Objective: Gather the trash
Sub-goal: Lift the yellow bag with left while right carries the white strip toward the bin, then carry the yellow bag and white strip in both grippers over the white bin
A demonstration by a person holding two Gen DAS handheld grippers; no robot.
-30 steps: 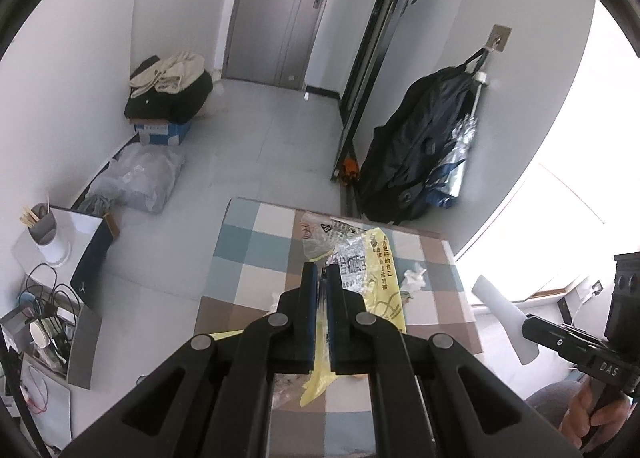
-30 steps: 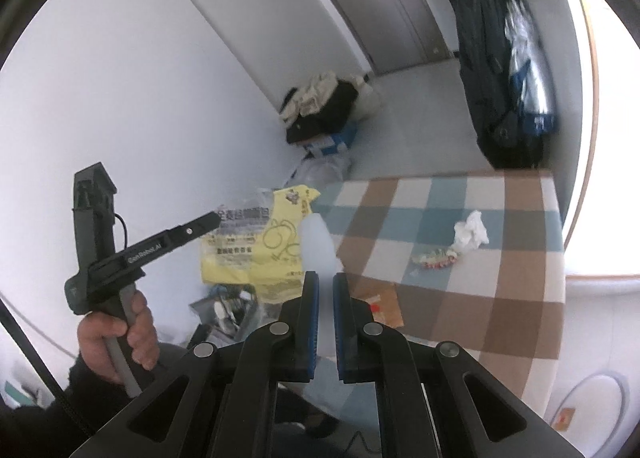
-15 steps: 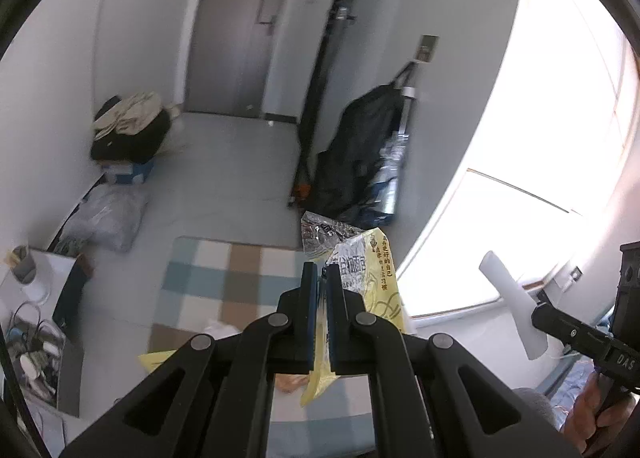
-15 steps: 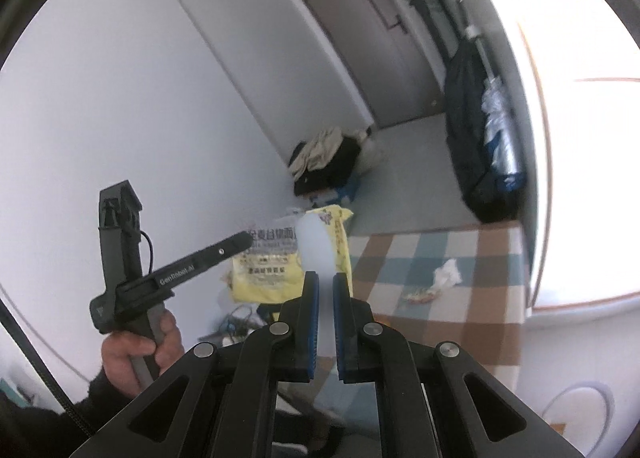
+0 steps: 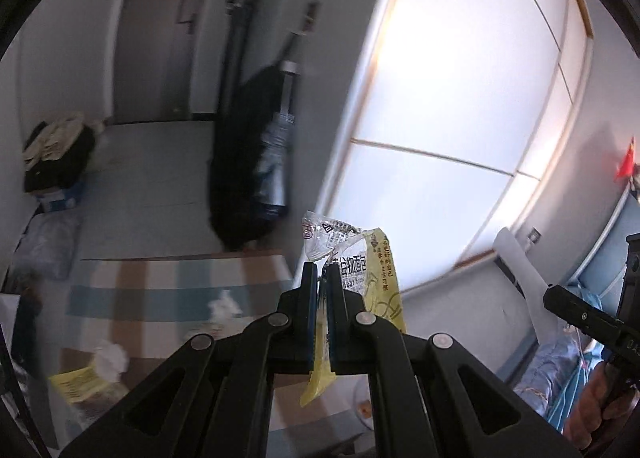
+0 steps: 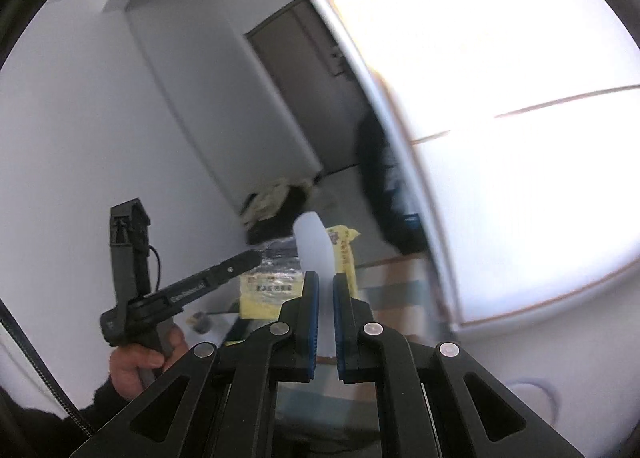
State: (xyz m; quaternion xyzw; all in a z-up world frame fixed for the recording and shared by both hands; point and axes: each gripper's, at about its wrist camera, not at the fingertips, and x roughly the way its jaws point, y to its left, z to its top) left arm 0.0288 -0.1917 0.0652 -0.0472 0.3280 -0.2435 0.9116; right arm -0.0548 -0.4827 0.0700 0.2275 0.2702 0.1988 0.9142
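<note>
Your left claw [image 5: 319, 278] is clamped on a yellow wrapper [image 5: 376, 290], with a clear printed film [image 5: 324, 236] bunched against it; both stand up above the jaw tips and a yellow tail hangs below. Pinching at mid-length likely keeps the floppy plastic from sliding out while carried.

Your right claw [image 6: 326, 290] is closed on a white translucent strip [image 6: 316, 246], which sticks up past the jaws. What the strip is cannot be told.

Both loads are in the air, clear of the worktop [image 5: 168, 294] with its checked cloth, which lies below and to the left in the left wrist view. The frames are blurred, consistent with both hands swinging away from it.

Left on the worktop:
- crumpled tissue [image 5: 225, 304], near the middle
- second tissue [image 5: 112, 356], toward the near left corner
- yellow sheet [image 5: 76, 384], touching that second tissue, at the near left corner

Judgement: pickup done for this pair, carry in hand, drop not yet made. No bin is identifiable in either view. Three pieces remain, so another trip to the worktop is needed.
</note>
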